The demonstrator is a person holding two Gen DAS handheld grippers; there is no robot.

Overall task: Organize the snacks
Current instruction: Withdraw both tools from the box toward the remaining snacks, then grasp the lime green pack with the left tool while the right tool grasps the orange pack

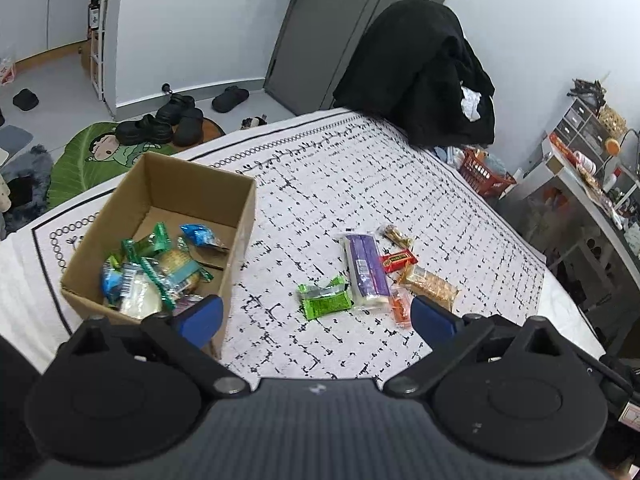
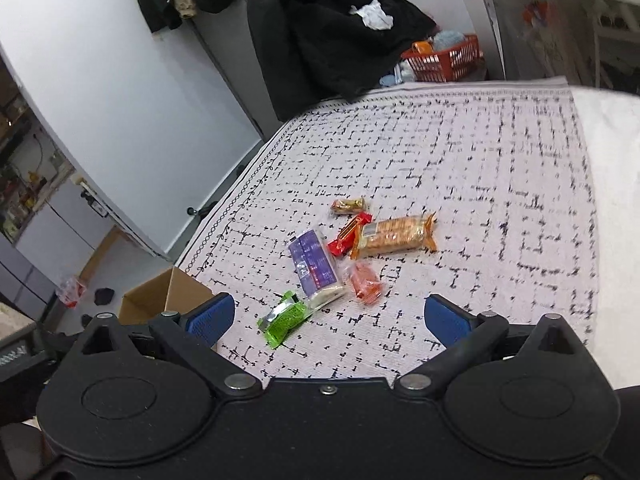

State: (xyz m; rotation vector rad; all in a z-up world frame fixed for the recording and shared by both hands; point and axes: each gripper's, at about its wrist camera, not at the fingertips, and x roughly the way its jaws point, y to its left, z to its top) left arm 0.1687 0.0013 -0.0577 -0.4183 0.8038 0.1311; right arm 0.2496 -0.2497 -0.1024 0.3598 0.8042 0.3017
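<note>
Snacks (image 1: 366,270) on patterned cloth (image 2: 480,168), wrapper print unreadable, cardboard box (image 1: 192,184) nearby

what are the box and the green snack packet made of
The box looks like plain corrugated cardboard: matte brown walls, raw folded flaps. The green snack packet seems to be glossy plastic or foil film: it crinkles and shows a silvery crimped end.

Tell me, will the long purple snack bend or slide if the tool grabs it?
The purple snack looks long and flat, so it probably won't roll. Its wrapper seems shiny, so it might slip a little between the pads. One end rests on the green packet, so lifting it could nudge that packet too.
</note>
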